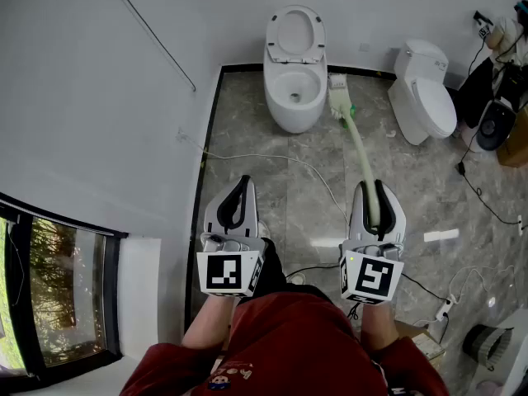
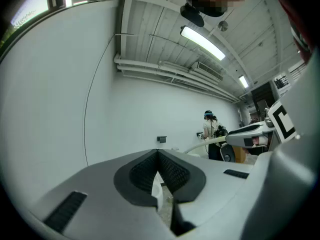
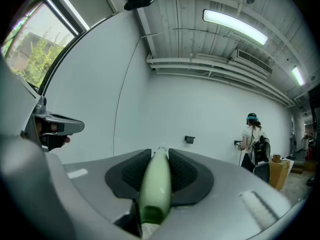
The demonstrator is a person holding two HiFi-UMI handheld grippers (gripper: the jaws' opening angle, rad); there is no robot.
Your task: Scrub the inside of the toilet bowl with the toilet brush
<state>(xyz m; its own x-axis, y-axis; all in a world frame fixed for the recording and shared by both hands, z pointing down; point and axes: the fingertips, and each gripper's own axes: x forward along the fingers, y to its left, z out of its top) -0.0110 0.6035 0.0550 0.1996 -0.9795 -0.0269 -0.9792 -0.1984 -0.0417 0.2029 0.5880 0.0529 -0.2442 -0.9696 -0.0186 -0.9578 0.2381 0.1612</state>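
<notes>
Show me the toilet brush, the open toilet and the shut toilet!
toilet brush (image 1: 360, 149): head view, middle of its green handle.
open toilet (image 1: 294, 120): head view, front of its bowl.
shut toilet (image 1: 434, 106): head view, its closed lid.

White wall (image 1: 107, 97) ran all down the side left of the left gripper (image 1: 241, 185), with a thin line (image 1: 149, 30) slanting across it. A black skirting strip (image 1: 208, 139) marked where the wall met the grey marble floor (image 1: 256, 122). Back and left of that gripper, a dark-framed window (image 1: 58, 295) showed green leaves. Ahead and right of the right gripper (image 1: 374, 190), a second white toilet (image 1: 429, 101) stood by the far wall, lid down. A white cable (image 1: 247, 155) trailed across the tiles just ahead of the left gripper. Overhead, a strip light (image 3: 235, 26) glowed above white pipes (image 3: 210, 69).
</notes>
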